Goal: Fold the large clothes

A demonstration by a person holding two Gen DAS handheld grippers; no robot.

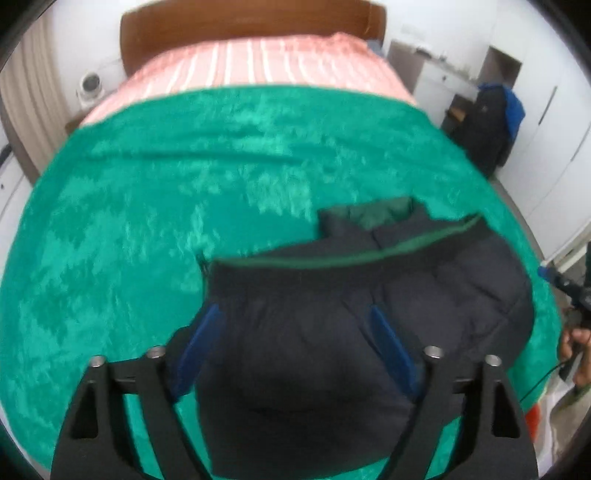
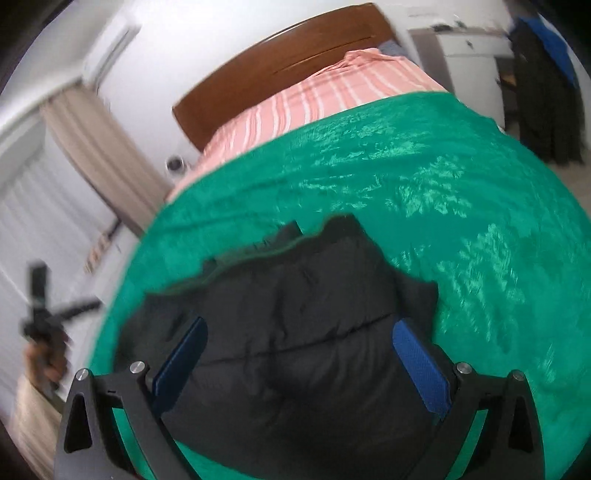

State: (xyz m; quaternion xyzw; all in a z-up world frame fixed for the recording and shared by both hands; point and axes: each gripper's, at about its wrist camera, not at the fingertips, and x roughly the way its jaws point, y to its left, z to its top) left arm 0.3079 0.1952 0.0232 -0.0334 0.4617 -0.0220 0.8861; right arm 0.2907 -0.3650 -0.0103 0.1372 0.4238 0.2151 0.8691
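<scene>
Both sets of fingers are spread wide with nothing pinched between them. On the left gripper (image 1: 295, 325) the blue pads (image 1: 391, 350) sit far apart, and all you see through the gap is dark fabric lying below. Whether the tips actually brush it I can't tell, the shot is kinda blurry. Same deal on the right gripper (image 2: 301, 339): its blue pads (image 2: 419, 363) are splayed out, framing the same dark lump, with no fabric caught in either pad.

That lump is the black puffer jacket (image 1: 369, 306), already bunched into a folded pile. You can see the quilted seams, a green trim line running across its upper edge, and a bit of green lining poking out at the collar end. In the right wrist view the jacket (image 2: 295, 314) fills the lower middle of the frame.

It lies on a shiny green blanket (image 1: 166, 184) that covers the near part of the bed. Past the blanket there's pink striped bedding (image 1: 258, 62), then a brown wooden headboard (image 1: 251, 18).

Off to the sides: the left camera catches the other hand (image 1: 576, 350) at the right edge, holding its gripper handle. The right camera shows the opposite hand (image 2: 46, 356) at the left edge, blurred. Also a beige curtain (image 2: 99, 147) by the wall, plus dark clothes hanging (image 1: 491, 125) near a white cabinet.
</scene>
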